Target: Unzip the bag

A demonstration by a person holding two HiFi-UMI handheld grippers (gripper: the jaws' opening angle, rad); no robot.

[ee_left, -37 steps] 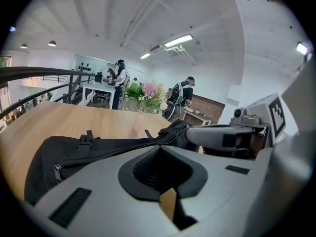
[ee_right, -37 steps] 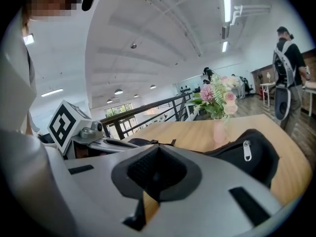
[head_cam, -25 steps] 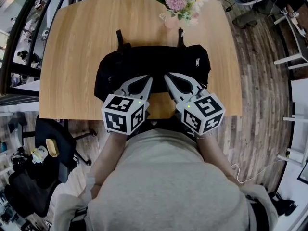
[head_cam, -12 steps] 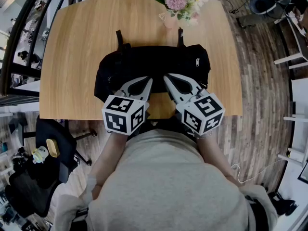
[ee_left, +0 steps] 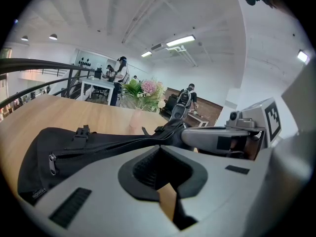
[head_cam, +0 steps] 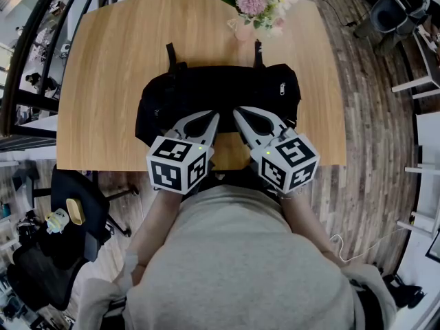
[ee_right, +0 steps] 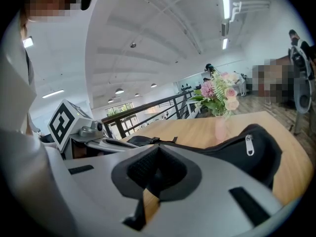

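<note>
A black bag [head_cam: 220, 88] lies across the middle of the wooden table [head_cam: 103, 60], with two straps pointing to the far side. Its long zip [ee_left: 103, 144] runs closed along the top, with a pull [ee_left: 52, 163] at the left end. A side pocket carries a second pull [ee_right: 248, 144]. My left gripper [head_cam: 214, 114] and right gripper [head_cam: 236, 110] hover side by side over the bag's near edge, tips close together. Both are shut with nothing between the jaws. The left gripper view shows the right gripper's body [ee_left: 217, 137] just beside mine.
A vase of pink flowers [head_cam: 256, 5] stands at the table's far edge behind the bag. Bare wood lies left and right of the bag. A black chair [head_cam: 75, 212] stands on the floor at the near left. The table's near edge [head_cam: 103, 165] runs just under the grippers.
Both grippers hold almost still over the bag. An office chair on the floor at the far right has rolled farther right.
</note>
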